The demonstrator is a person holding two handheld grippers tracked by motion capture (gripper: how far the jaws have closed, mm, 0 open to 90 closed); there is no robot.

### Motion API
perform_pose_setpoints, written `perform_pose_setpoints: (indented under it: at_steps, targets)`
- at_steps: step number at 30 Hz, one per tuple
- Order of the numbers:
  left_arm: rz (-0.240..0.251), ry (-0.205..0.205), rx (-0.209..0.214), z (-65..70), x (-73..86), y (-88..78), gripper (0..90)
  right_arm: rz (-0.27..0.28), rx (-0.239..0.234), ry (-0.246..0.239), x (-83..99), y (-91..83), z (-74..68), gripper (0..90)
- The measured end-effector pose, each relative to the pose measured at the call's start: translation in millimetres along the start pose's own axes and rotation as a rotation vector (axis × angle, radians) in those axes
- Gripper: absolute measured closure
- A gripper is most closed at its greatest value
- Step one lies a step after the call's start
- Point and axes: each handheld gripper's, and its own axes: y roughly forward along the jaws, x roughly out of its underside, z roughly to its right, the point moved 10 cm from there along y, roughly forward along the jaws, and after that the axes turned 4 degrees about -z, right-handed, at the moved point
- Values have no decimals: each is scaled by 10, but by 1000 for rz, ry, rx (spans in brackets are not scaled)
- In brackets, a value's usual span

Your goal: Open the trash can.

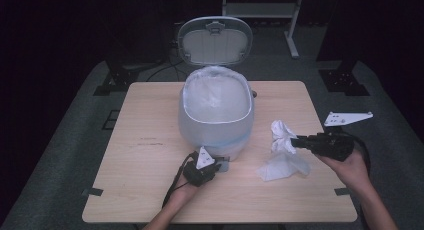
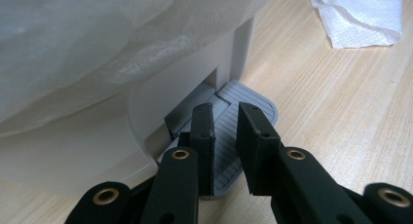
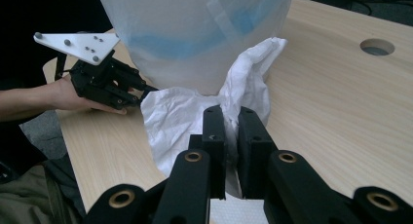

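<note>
While we look down from the high view, we see a pale grey plastic pedal bin lined with a clear bag (image 1: 216,110) standing mid-table on the light wooden tabletop (image 1: 140,140), its oval lid (image 1: 216,40) tipped up and back. Our left gripper (image 1: 212,166) sits low at the bin's front foot; in the left gripper view its jaws stand slightly apart with nothing between them, their tips resting over the ribbed grey foot pedal (image 2: 234,131) that juts from the bin's base. Just ahead of our right gripper (image 1: 296,142) hangs a crumpled white paper towel (image 1: 282,152), its upper part bunched at the jaw tips and its lower part spread on the table. In the right gripper view the jaws are pinched on a fold of that towel (image 3: 195,112), with the bin beyond it and the left gripper (image 3: 146,90) off to the far left, held by a hand (image 3: 63,95).
</note>
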Motion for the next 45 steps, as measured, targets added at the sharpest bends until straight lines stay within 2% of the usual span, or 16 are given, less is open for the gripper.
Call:
perform_pose_setpoints:
  at_steps: [9, 21, 31, 39, 45]
  targets:
    - [23, -19, 3, 12, -3, 6, 772, 10, -7, -23, -181, -62, -65, 834]
    - [32, -15, 2, 8, 4, 4, 772, 22, -8, -49, -398, -189, -130, 834]
    - [26, -8, -5, 8, 8, -1, 772, 53, -16, -50, -528, -294, -146, 834]
    - [28, -4, -11, 9, 7, -1, 772, 71, -7, -81, -725, -429, -191, 834]
    - [29, -4, -11, 9, 6, -1, 771, 70, -7, -94, -795, -454, -223, 834]
